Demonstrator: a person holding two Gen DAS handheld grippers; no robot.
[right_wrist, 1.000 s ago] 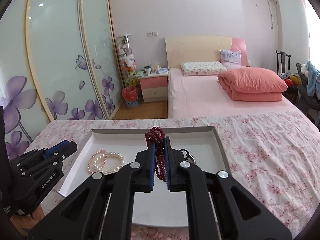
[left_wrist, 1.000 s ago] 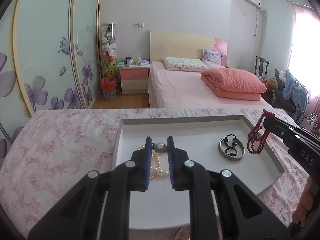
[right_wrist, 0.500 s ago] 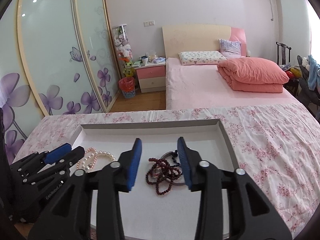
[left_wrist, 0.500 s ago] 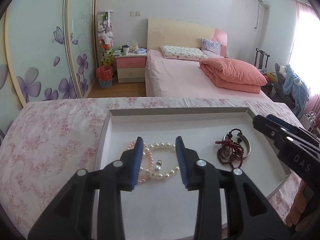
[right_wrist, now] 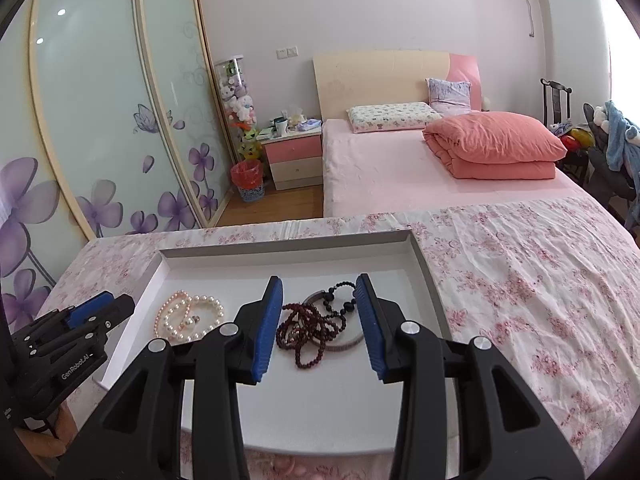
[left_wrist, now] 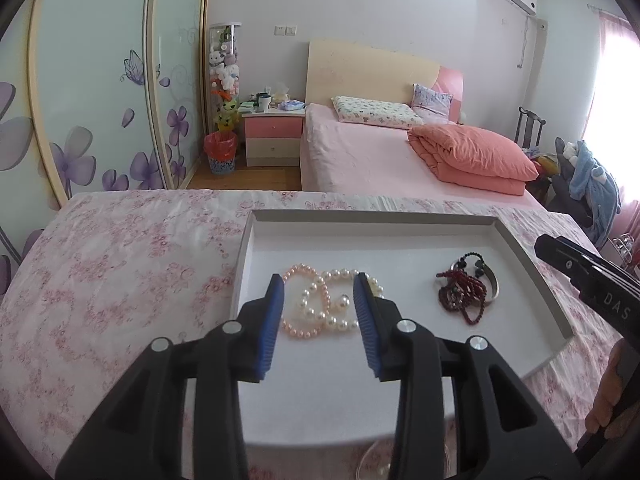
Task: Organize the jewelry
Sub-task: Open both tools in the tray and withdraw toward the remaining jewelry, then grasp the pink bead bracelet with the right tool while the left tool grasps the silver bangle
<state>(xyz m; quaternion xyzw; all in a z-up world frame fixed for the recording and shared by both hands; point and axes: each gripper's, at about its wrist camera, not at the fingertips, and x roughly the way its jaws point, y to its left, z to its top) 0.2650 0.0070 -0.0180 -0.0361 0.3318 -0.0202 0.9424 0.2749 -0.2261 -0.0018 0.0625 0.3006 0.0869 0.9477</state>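
**Both tongs released over the tray**

The left gripper [left_wrist: 319, 286] hangs with its blue pads spread wide and nothing between them — the pearls [left_wrist: 328, 306], a pink loop and a white loop overlapping, lie on the tray floor at its 12 o'clock. The right gripper [right_wrist: 319, 286] is likewise released, empty, jaws wide. The red beads [right_wrist: 310, 330] lie in a loose heap just ahead of it, draped over a metal bangle [right_wrist: 344, 342], with a black bead string [right_wrist: 340, 300] at the heap's 1 o'clock. In the right view the pearls sit at the red beads' 9 o'clock, apart from them. The white tray [left_wrist: 532, 276] rests on a floral cloth [left_wrist: 120, 272].
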